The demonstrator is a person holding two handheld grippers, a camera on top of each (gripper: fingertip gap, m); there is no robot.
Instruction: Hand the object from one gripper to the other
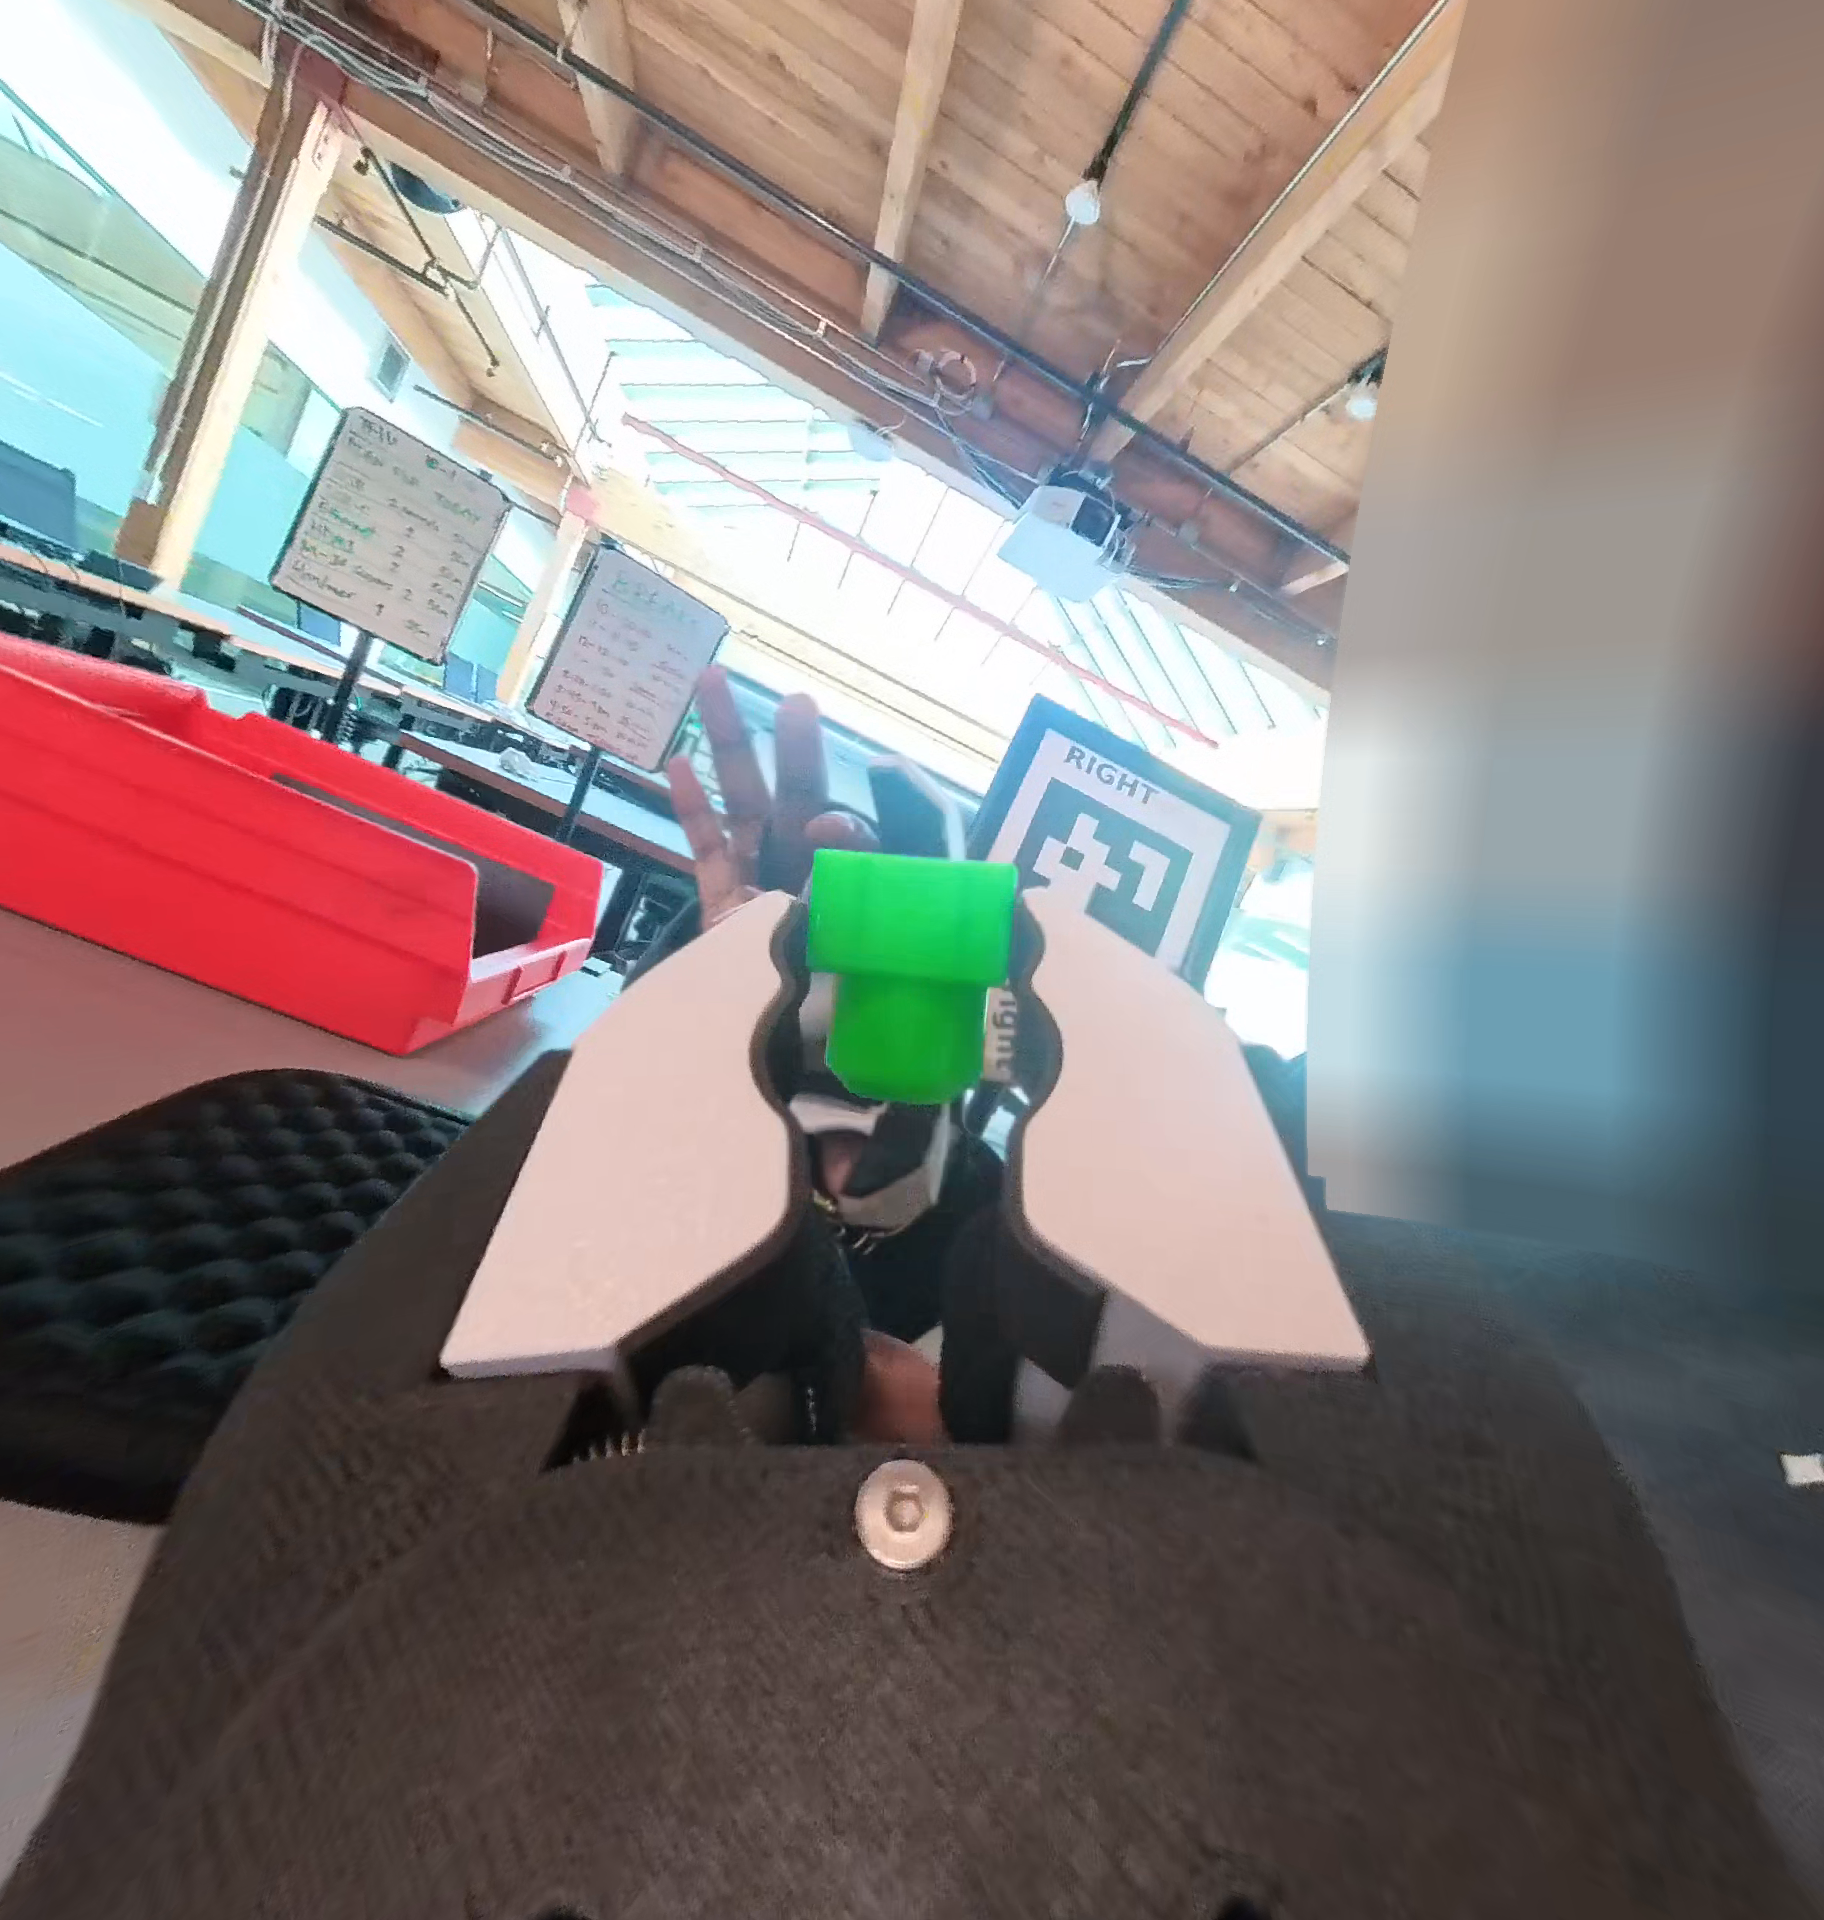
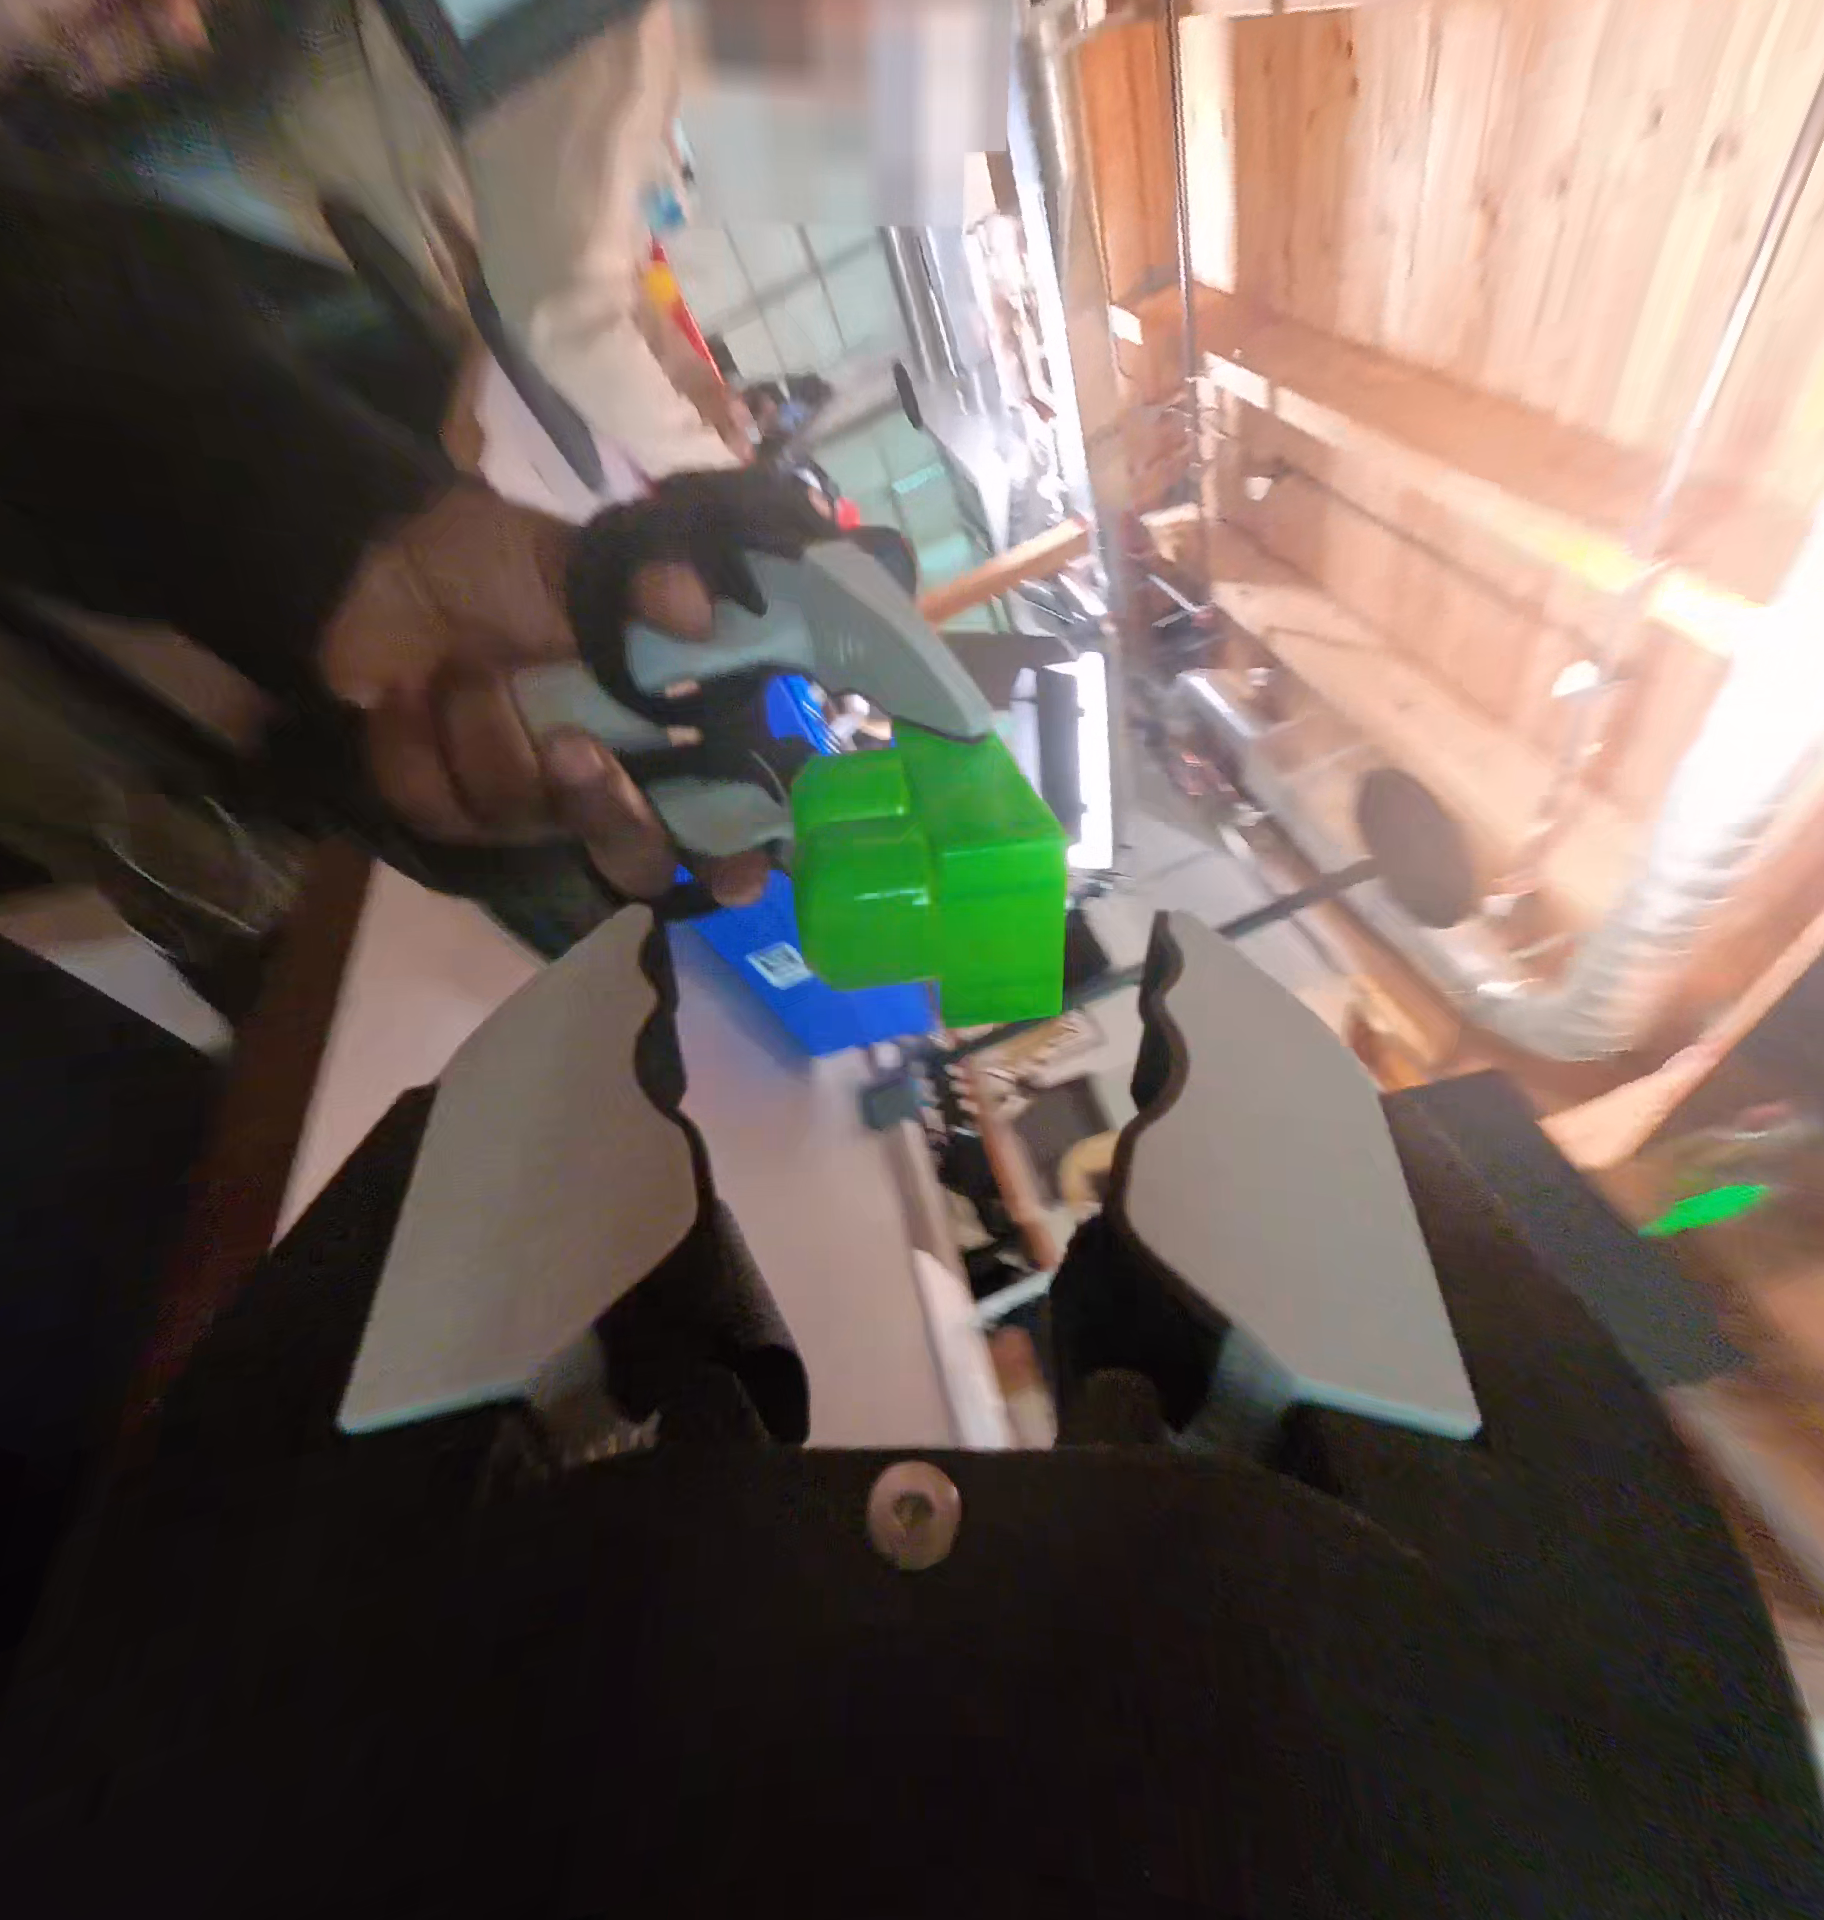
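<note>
A bright green T-shaped plastic block is clamped between the tips of my left gripper, held up in the air. In the right wrist view the same green block hangs in the left gripper, which a hand holds. My right gripper is open and empty, its jaws spread wide just below and short of the block, not touching it. In the left wrist view the right gripper shows behind the block with its square black-and-white marker and a hand with raised fingers.
A red bin sits on the table at the left, with a black padded mat in front. A blue bin lies below the block in the right wrist view. Two whiteboards stand behind.
</note>
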